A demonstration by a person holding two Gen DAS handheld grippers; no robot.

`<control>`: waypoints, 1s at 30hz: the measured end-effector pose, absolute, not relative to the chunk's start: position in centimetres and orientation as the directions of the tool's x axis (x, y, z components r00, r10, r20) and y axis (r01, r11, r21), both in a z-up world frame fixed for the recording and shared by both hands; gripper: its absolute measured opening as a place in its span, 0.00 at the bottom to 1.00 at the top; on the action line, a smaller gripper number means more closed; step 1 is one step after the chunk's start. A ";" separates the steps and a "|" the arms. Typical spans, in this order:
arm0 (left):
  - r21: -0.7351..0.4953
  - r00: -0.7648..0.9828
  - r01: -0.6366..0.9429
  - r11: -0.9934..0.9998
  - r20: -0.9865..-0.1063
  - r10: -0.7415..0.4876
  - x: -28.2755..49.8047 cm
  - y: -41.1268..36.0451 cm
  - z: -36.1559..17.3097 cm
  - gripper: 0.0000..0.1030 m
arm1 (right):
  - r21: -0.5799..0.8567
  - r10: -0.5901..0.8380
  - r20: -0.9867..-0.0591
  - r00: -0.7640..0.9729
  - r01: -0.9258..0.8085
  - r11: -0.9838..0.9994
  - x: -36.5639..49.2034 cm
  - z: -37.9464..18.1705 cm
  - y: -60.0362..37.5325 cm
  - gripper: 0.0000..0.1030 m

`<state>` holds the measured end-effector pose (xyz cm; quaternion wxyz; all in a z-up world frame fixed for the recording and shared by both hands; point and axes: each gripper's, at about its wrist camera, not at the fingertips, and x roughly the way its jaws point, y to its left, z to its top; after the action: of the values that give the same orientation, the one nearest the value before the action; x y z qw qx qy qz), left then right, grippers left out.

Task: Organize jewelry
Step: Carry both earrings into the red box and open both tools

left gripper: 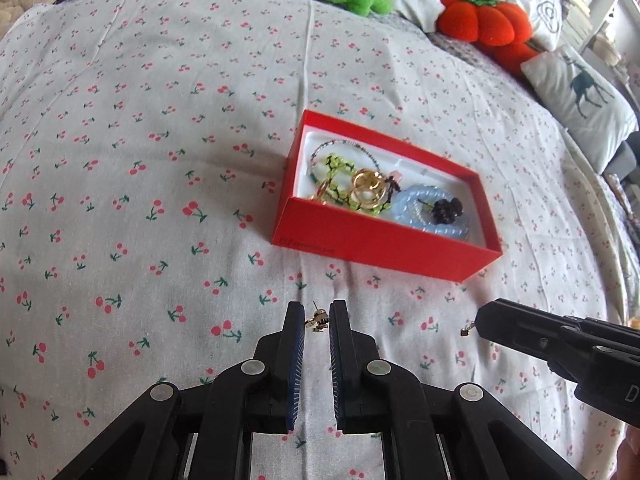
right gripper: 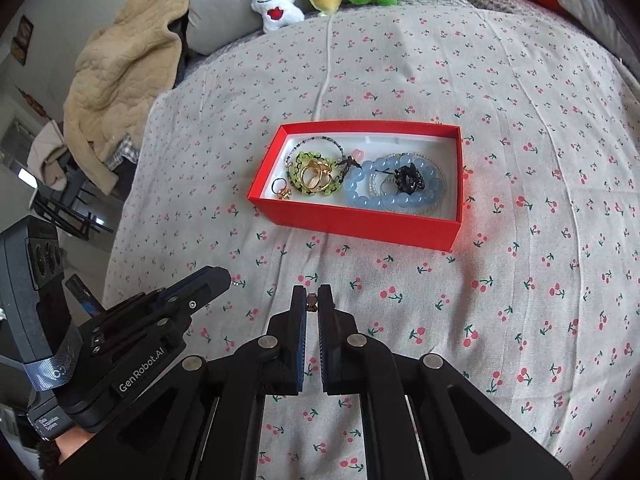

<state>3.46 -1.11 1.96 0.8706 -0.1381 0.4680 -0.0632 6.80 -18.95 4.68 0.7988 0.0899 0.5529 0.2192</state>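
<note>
**Two earrings held, one box filled**

Each gripper pinches one small earring: the left gripper point(left gripper: 317, 322) holds a gold earring point(left gripper: 318, 320), the right gripper point(right gripper: 312, 303) a dark earring point(right gripper: 312, 302). One red box point(right gripper: 352, 222) mid-bed holds one blue bracelet point(right gripper: 394, 192), one green bracelet point(right gripper: 310, 172) and gold rings point(right gripper: 318, 178).

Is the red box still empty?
No, the open red cardboard box already holds a pale blue bead bracelet, a green bead bracelet and some shiny gold rings.
</note>
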 end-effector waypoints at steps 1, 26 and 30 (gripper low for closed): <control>-0.307 0.560 -0.015 0.951 -0.791 -0.247 3.5 -1.2 2.2 0.07 | 0.388 0.452 -0.841 0.297 -0.249 0.887 6.8 4.9 -19.1 0.05; -0.334 0.583 0.046 0.941 -0.756 -0.297 12.4 -4.9 3.2 0.07 | 0.418 0.444 -0.796 0.412 -0.156 0.895 14.2 4.9 -23.7 0.06; -0.338 0.566 0.058 0.939 -0.764 -0.310 14.3 -6.0 2.8 0.07 | 0.433 0.450 -0.792 0.414 -0.140 0.891 15.6 4.0 -24.0 0.06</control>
<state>14.30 -6.02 2.84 0.8739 -0.1386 0.4540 -0.1052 15.57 -23.99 4.01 0.8270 0.1513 0.5112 0.1784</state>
